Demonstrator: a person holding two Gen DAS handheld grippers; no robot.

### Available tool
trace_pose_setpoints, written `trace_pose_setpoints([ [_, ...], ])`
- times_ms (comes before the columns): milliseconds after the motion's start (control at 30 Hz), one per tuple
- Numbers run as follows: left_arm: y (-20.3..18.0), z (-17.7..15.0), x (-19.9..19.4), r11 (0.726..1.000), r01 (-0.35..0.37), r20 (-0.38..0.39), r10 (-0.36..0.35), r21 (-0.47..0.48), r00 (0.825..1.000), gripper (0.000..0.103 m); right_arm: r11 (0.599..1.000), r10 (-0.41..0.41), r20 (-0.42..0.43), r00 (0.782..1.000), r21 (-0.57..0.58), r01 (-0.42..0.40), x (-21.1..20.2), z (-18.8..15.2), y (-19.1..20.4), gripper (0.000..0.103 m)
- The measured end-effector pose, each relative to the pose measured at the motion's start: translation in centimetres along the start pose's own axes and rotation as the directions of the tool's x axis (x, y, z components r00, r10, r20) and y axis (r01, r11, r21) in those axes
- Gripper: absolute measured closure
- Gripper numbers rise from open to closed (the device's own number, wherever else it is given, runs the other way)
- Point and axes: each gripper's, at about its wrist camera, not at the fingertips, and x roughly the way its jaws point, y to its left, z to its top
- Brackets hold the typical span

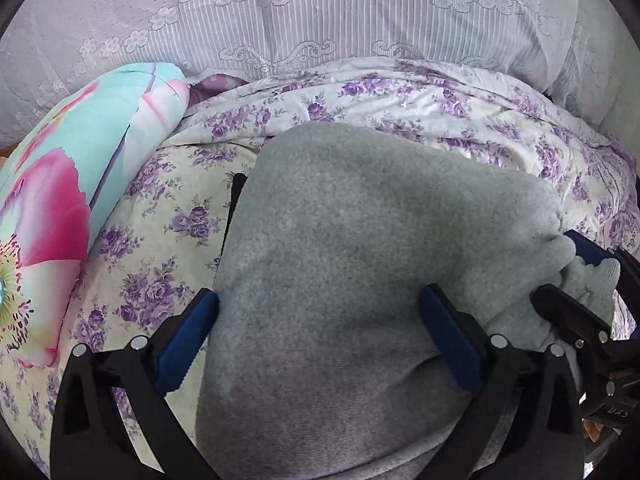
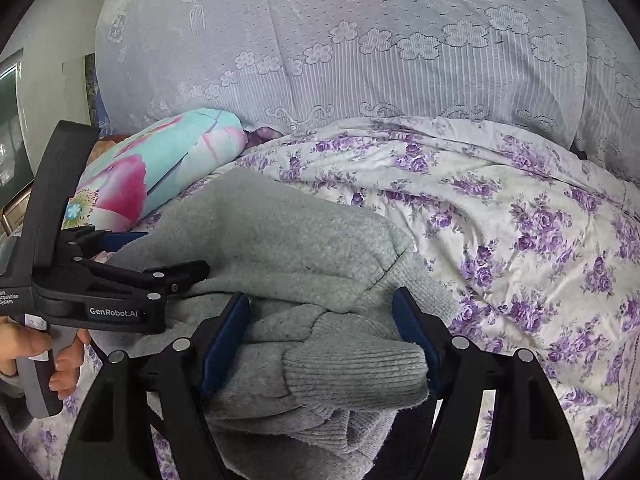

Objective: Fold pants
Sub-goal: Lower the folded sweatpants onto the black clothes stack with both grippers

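Note:
The grey fleece pants (image 1: 360,240) lie bunched on the floral bed sheet (image 1: 440,104). My left gripper (image 1: 320,312) is open, its blue-padded fingers (image 1: 188,340) on either side of the pants fabric. In the right wrist view the pants (image 2: 280,240) show a ribbed cuff (image 2: 352,364) lying between the fingers of my right gripper (image 2: 320,340), which is open around it. The right gripper also shows at the right edge of the left wrist view (image 1: 580,280), and the left gripper shows at the left of the right wrist view (image 2: 160,256).
A rolled turquoise and pink flowered quilt (image 1: 72,184) lies at the left of the bed. A lilac lace-covered headboard cushion (image 1: 320,12) stands behind. A person's hand (image 2: 36,356) holds the left gripper's handle. The floral sheet (image 2: 520,240) stretches to the right.

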Motion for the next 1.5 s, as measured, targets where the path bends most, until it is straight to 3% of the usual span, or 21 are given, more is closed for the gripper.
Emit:
trace_pose_setpoints([
  [800, -0.7, -0.6, -0.7, 0.999, -0.053, 0.028, 0.053, 0.002, 0.998, 0.004, 1.000, -0.022, 0.016, 1.000, 0.004, 0.022, -0.5, -0.6, 0.2, 0.028],
  [900, -0.3, -0.4, -0.8, 0.999, -0.032, 0.018, 0.033, -0.018, 0.999, 0.004, 1.000, -0.019, 0.008, 1.000, -0.002, 0.019, -0.6, -0.5, 0.2, 0.027],
  [1033, 1.6, -0.1, -1.9, 0.995, 0.057, -0.028, -0.059, -0.081, 0.998, 0.004, 0.999, -0.011, 0.007, 1.000, -0.048, 0.012, -1.8, 0.1, 0.4, 0.022],
  [1167, 4.0, -1.0, -4.3, 0.985, 0.082, -0.005, -0.083, -0.149, 0.997, 0.005, 0.998, -0.042, 0.110, 0.993, -0.046, 0.047, -6.2, 0.1, 0.5, 0.021],
  [1267, 5.3, -1.4, -4.9, 0.982, 0.063, 0.000, -0.064, -0.179, 0.998, 0.005, 0.999, -0.033, 0.126, 0.992, -0.027, 0.036, -8.1, -1.1, 1.1, 0.021],
  [1433, 5.0, -2.1, -3.2, 0.990, 0.021, -0.074, -0.031, -0.142, 0.997, 0.005, 0.993, -0.104, 0.009, 0.995, 0.049, 0.103, -5.9, -3.6, 0.9, 0.021],
  [1500, 4.2, -3.5, -2.8, 0.996, -0.010, -0.051, 0.005, -0.093, 0.999, 0.004, 0.989, -0.090, -0.060, 0.994, 0.111, 0.096, -4.1, -5.1, 0.1, 0.021],
])
